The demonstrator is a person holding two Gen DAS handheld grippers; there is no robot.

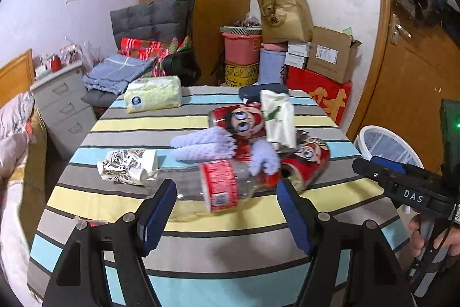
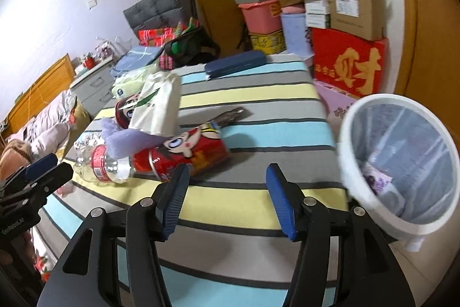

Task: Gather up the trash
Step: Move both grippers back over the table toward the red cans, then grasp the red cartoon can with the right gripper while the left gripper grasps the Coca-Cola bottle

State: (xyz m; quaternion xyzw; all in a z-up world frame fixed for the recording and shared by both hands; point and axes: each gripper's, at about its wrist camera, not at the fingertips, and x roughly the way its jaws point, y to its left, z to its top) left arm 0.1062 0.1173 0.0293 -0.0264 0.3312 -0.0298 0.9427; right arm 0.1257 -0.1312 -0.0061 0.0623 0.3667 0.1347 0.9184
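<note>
**Clear bottle lies crosswise, just beyond the left jaws**

The clear plastic bottle point(image 1: 212, 189) with the red label lies on its side on the striped bench point(image 1: 230, 272), and its long axis runs left to right across the view of the left gripper point(image 1: 227, 216). The jaws of this gripper are spread and empty; the bottle is just beyond their tips, between the two blue pads as the camera looks. So a straight push forward would bring the pads to each side of the label, I think.

The right gripper point(image 2: 227, 199) also has spread, empty jaws. A red can point(image 2: 184, 156) lies just beyond its left pad, long axis diagonal. The bottle is farther to its left, so the left hand is nearer to it. The white bin point(image 2: 348, 151) stands at the right edge of the bench, next to the right gripper.
</note>
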